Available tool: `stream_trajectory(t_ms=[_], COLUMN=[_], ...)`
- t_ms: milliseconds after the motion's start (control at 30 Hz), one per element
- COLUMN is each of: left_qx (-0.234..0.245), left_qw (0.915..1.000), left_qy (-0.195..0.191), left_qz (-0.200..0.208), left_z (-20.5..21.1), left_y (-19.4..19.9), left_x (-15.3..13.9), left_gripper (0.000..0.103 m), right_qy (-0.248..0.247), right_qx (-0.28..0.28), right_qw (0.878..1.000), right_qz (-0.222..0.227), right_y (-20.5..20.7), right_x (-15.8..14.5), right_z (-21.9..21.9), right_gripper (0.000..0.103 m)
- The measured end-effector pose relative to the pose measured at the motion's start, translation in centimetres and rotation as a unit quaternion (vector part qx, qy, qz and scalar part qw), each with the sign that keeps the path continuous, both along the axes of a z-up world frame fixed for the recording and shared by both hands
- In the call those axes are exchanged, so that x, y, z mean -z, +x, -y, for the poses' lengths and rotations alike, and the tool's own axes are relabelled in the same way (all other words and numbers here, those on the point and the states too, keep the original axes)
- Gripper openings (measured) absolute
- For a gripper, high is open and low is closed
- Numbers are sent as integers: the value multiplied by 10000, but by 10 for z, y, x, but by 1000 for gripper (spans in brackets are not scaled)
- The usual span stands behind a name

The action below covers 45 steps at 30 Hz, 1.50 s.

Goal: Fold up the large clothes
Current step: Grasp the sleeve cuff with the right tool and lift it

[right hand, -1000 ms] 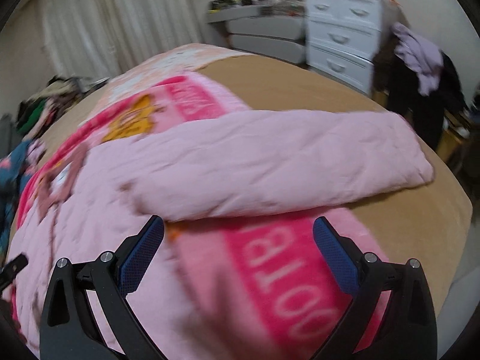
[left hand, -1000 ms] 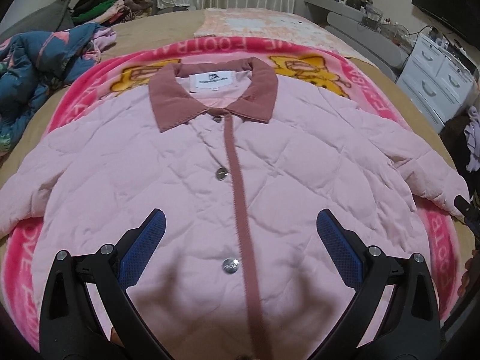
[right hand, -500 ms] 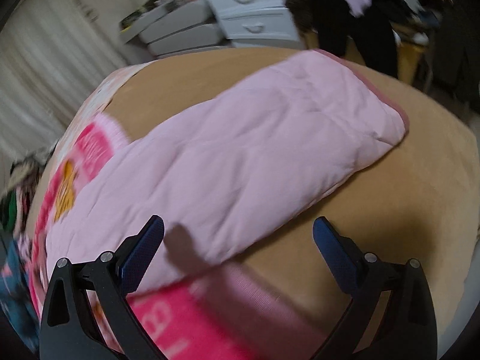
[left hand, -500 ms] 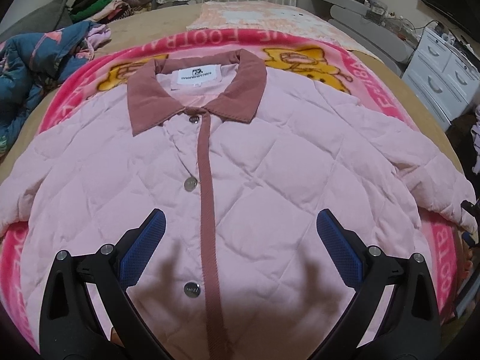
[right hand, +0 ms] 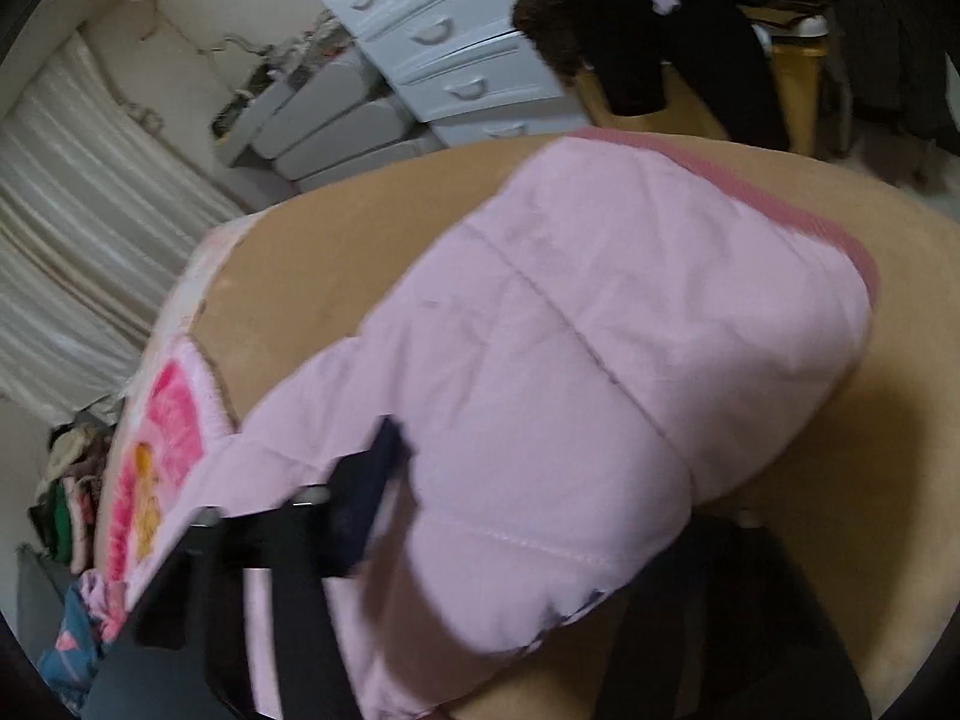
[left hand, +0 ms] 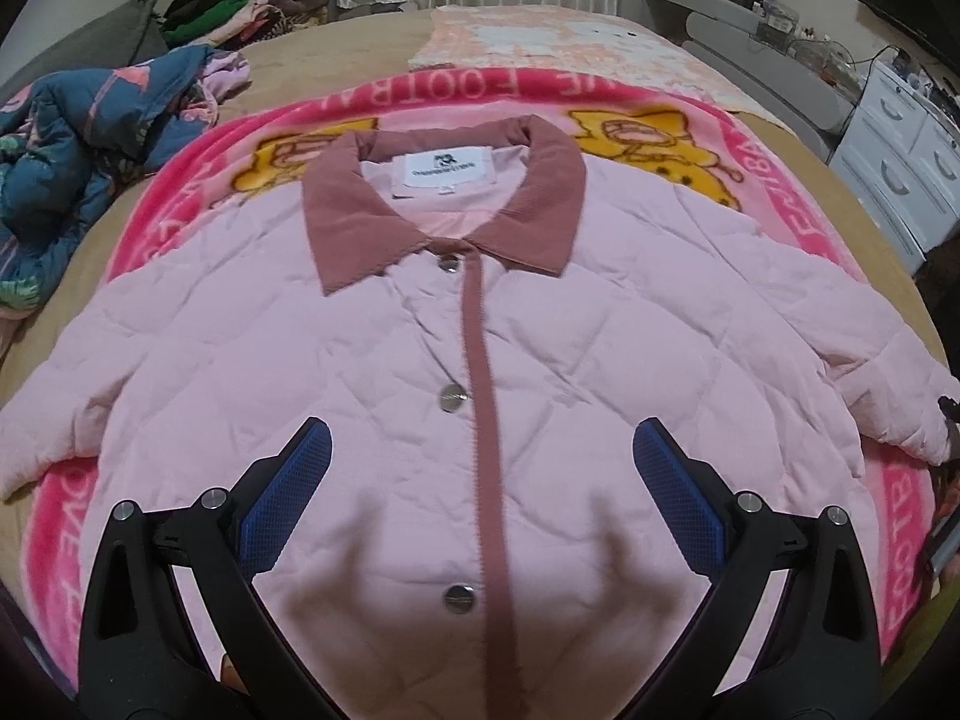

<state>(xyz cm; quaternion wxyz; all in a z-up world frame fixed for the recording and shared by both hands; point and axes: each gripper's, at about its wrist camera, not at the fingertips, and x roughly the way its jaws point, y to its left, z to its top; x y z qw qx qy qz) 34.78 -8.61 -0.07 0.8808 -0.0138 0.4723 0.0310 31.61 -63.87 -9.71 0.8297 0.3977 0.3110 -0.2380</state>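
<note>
Jacket flat on blanket; left tongs wide open, empty; right tongs just closing around its sleeve.

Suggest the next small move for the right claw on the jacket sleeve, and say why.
Probably lift the sleeve and carry it across the jacket front. The right claw has just been closing with the sleeve between its fingers; the jacket lies flat, buttoned, unfolded.

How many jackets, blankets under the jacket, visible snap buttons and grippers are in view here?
Pink quilted jacket: 1
Pink printed blanket: 1
Snap buttons: 3
Grippers: 2, left gripper and right gripper
Total: 7
</note>
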Motion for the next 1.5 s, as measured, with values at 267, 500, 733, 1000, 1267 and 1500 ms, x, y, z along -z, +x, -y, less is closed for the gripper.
stream_trajectory(t_ms=[267, 500, 733, 1000, 1267, 1500], left_qx=[27, 16, -43, -150, -288, -522], left_qw=[9999, 9993, 9978, 9957, 9927, 9898], left_qy=[-45, -183, -356, -566, -795, -1025], left_qz=[132, 311, 555, 724, 863, 837], left_z=[-21, -40, -66, -97, -132, -164], left_y=[0, -5, -15, -24, -33, -39], left_x=[-23, -48, -74, -92, -100, -92], left_gripper=[95, 95, 95, 95, 94, 94], right_qy=[-968, -1636, -2147, -2402, -2643, -2631], right_qx=[-733, -1533, -2045, -2554, -3008, -3484], right_qw=[9911, 9691, 9472, 9253, 9028, 8854], right_qz=[543, 1028, 1219, 1447, 1572, 1597], right_y=[11, 22, 25, 28, 28, 25], right_x=[-89, -172, -224, -260, -272, -264], right_z=[-43, -112, -173, -240, -307, -365], right_gripper=[19, 17, 17, 17, 17, 17])
